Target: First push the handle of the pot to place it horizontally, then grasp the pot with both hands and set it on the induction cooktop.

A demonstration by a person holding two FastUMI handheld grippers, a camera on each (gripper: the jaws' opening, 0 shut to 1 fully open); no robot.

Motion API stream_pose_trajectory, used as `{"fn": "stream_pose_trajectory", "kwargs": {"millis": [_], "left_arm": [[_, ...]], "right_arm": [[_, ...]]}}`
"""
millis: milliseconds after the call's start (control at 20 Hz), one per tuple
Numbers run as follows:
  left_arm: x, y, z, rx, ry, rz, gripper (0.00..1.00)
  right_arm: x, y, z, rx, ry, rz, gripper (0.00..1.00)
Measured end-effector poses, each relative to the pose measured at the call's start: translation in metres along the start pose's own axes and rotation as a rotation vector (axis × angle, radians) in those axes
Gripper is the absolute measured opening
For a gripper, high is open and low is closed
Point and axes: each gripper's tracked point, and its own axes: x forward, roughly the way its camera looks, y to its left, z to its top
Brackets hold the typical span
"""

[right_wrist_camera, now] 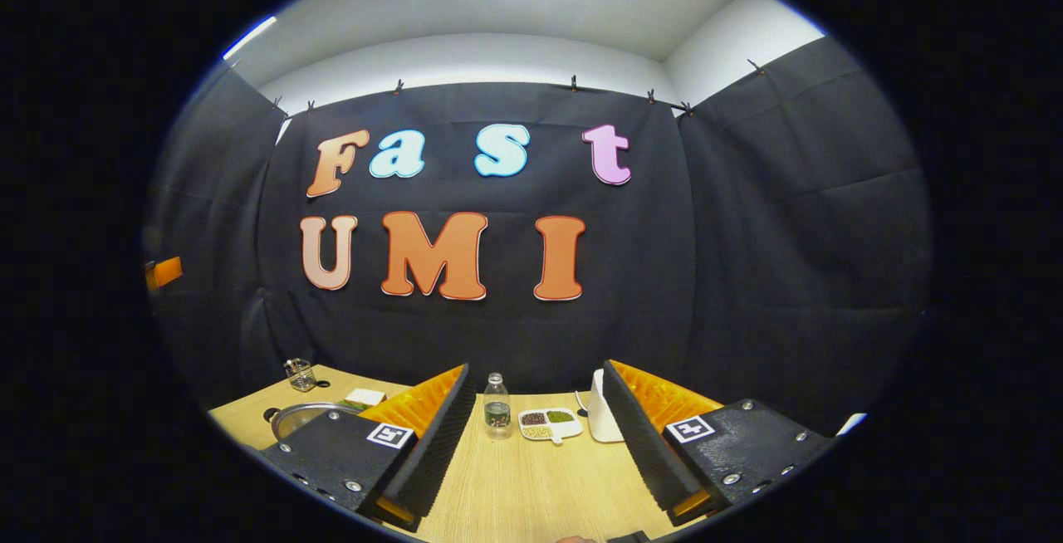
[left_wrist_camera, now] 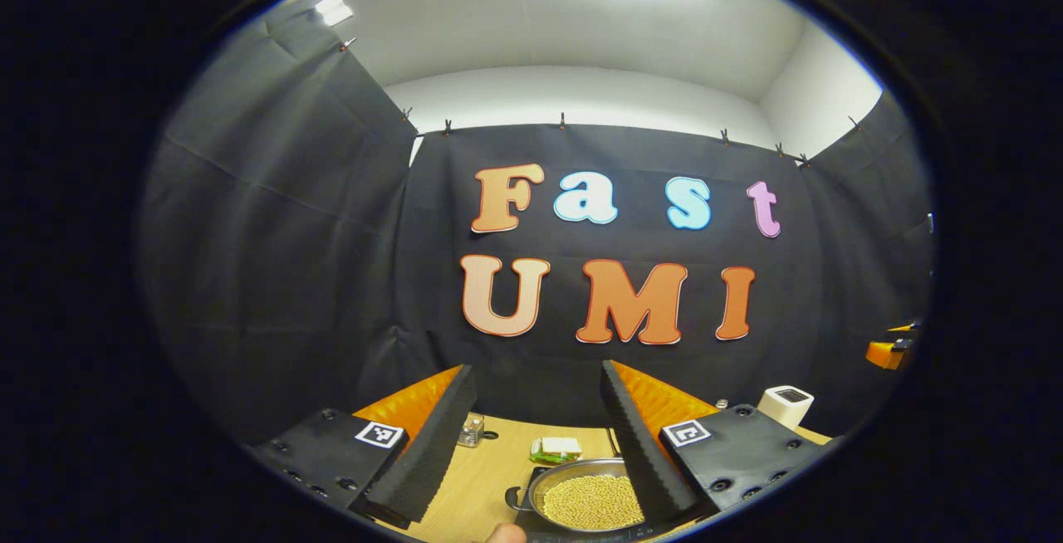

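In the left gripper view a shallow steel pot (left_wrist_camera: 591,500) full of yellow beans sits low between my left gripper's fingers, its right side hidden behind the right finger. A small black handle (left_wrist_camera: 516,499) sticks out on its left. A dark flat slab (left_wrist_camera: 541,531), apparently the induction cooktop, shows under the pot's near edge. My left gripper (left_wrist_camera: 536,370) is open above and in front of the pot, holding nothing. My right gripper (right_wrist_camera: 533,369) is open over bare table. The pot's rim (right_wrist_camera: 297,416) shows far left, behind its left finger.
On the wooden table (right_wrist_camera: 531,485) stand a small water bottle (right_wrist_camera: 497,407), a divided dish of beans (right_wrist_camera: 549,424), a white container (right_wrist_camera: 603,420), a glass (right_wrist_camera: 299,374) and a white packet (right_wrist_camera: 366,396). A fingertip (left_wrist_camera: 505,533) shows at the bottom edge.
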Motion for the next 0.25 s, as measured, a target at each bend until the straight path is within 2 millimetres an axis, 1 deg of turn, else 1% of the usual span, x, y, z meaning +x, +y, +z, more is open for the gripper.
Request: {"fn": "stream_pose_trajectory", "kwargs": {"millis": [150,250], "left_arm": [[0.0026,0.0011,0.0005,-0.007,0.000,0.006,0.98],[0.0023,-0.0015,-0.0007,-0.008,0.002,0.004,0.99]], "right_arm": [[-0.0054,0.0027,-0.0038,0.001,0.012,0.019,0.95],[-0.0033,0.0036,-0.0039,0.000,0.008,0.021,0.95]]}}
